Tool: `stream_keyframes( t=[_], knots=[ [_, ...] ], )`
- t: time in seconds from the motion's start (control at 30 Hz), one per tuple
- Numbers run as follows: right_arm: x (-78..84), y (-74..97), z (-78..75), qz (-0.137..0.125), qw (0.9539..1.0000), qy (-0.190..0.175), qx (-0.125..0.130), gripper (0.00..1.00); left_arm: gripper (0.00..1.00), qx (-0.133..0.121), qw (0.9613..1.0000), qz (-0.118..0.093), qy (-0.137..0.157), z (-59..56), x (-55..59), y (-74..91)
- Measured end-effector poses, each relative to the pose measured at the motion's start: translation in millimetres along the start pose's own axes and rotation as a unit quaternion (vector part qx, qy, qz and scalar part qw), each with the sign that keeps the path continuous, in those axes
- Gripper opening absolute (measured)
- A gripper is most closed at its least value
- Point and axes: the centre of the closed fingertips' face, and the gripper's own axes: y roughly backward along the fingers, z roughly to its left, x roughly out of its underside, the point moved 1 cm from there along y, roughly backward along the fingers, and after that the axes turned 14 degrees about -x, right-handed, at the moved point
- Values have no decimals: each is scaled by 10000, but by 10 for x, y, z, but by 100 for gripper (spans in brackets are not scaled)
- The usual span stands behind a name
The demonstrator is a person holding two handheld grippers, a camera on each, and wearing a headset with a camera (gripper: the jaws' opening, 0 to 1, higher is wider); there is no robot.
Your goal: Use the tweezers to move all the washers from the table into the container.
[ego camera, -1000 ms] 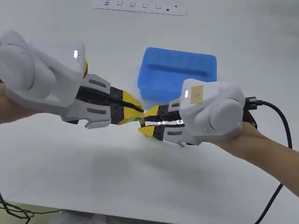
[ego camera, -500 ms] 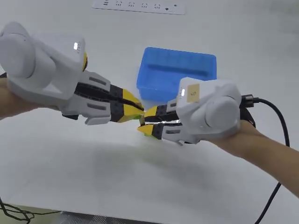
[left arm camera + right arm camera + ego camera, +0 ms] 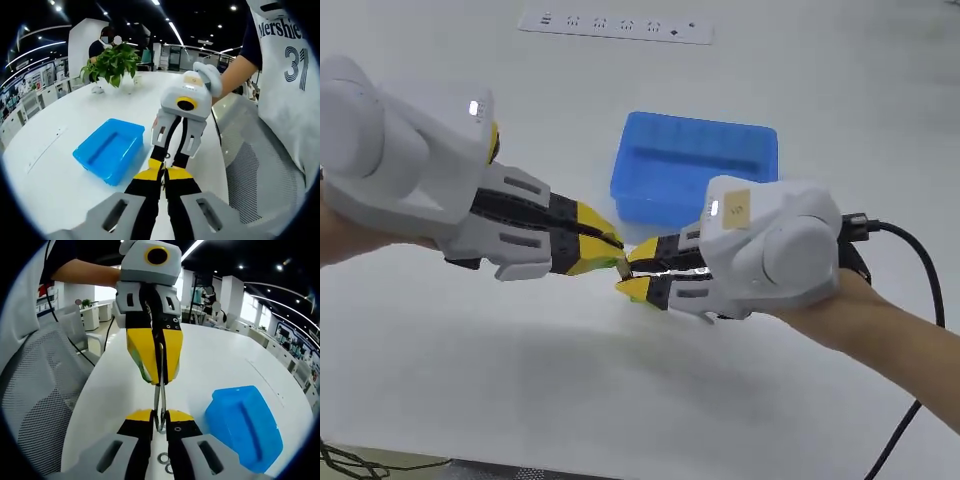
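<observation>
Slim metal tweezers point(image 3: 160, 400) run between my two grippers, which meet tip to tip above the white table point(image 3: 520, 380). My left gripper point(image 3: 612, 252) comes in from the left, its yellow-tipped jaws closed on one end of the tweezers. From the right, my right gripper point(image 3: 632, 268) has its jaws closed on the other end. In the right gripper view, small metal washers point(image 3: 163, 458) lie on the table just under that gripper point(image 3: 160, 416). The blue container point(image 3: 695, 165) stands behind the grippers, a little to the right.
A white power strip point(image 3: 615, 25) lies at the table's far edge. A black cable point(image 3: 920, 300) trails from the right gripper. A mesh chair point(image 3: 35, 405) stands by the table and a potted plant point(image 3: 112, 62) sits at its far end.
The left gripper has eased slightly down and left; both grippers stay tip to tip on the tweezers. The head view has shifted a little.
</observation>
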Motion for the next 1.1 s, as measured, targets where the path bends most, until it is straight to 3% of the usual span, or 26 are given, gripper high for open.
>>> stream_keyframes(
  t=[0.6, 1.1],
  knots=[
    [-260, 296, 11, -54, 9992, 316, 241, 10, 6, 35, 9990, -125, -423, -35, -378, 124],
    [-405, 669, -313, -158, 9969, 493, 598, 10, 6, 35, 9959, -300, -851, 183, -787, -3]
  ],
)
